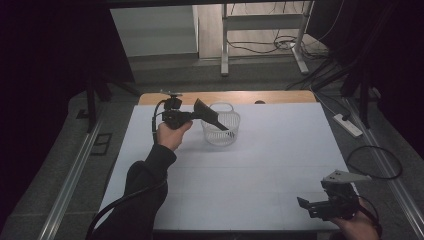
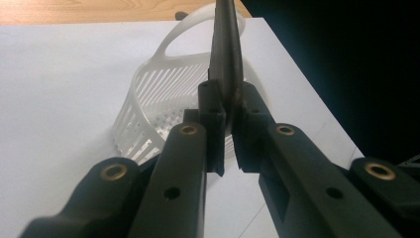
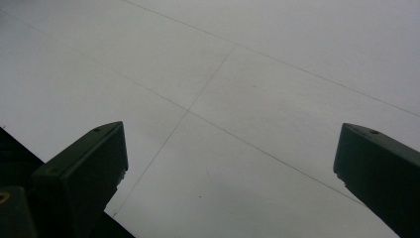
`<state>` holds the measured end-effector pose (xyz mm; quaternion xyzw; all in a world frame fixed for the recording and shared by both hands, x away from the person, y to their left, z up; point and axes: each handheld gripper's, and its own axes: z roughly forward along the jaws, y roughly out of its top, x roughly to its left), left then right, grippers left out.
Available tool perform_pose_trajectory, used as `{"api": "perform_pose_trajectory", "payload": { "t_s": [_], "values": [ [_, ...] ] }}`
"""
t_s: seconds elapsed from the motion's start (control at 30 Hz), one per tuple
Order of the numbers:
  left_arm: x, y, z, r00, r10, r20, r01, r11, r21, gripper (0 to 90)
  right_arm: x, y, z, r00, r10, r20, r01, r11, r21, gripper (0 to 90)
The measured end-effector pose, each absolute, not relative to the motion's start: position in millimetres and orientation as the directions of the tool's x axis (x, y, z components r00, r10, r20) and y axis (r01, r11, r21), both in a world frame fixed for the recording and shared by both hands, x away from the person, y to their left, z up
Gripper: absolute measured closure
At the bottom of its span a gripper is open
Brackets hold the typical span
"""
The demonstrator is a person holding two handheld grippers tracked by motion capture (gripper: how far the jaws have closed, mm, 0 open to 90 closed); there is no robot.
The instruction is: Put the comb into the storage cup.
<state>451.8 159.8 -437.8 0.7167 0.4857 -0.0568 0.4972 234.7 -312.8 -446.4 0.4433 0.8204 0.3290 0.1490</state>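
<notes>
Tongs (image 1: 200, 113) in the left hand pinched a thin dark blade (image 1: 214, 119) tight and held it over the white basket (image 1: 220, 131) near the desk's far edge, probably so it could drop in. At the near right corner, the other tongs (image 1: 311, 205) waited wide open, holding nothing.

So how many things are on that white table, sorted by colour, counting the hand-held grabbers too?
White: 1, the slotted basket
Dark: 1, the flat dark piece clamped in the left gripper over the basket
Black grippers: 2, the left one and the right gripper, open above the table
Total: 4
</notes>
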Motion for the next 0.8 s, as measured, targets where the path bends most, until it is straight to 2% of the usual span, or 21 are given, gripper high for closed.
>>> {"api": "perform_pose_trajectory", "payload": {
  "t_s": [0.37, 0.8],
  "values": [
    [453, 161, -444, 0.506, 0.677, -0.534, 0.749, -0.038, 0.661, 81.3, 235, -313, -446, -0.562, 0.826, 0.047, 0.630, 0.390, 0.672, 0.8],
    [453, 162, -451, 0.485, 0.734, -0.476, 0.743, -0.059, 0.667, 71.6, 235, -313, -446, -0.562, 0.826, 0.047, 0.629, 0.390, 0.672, 0.8]
  ]
}}
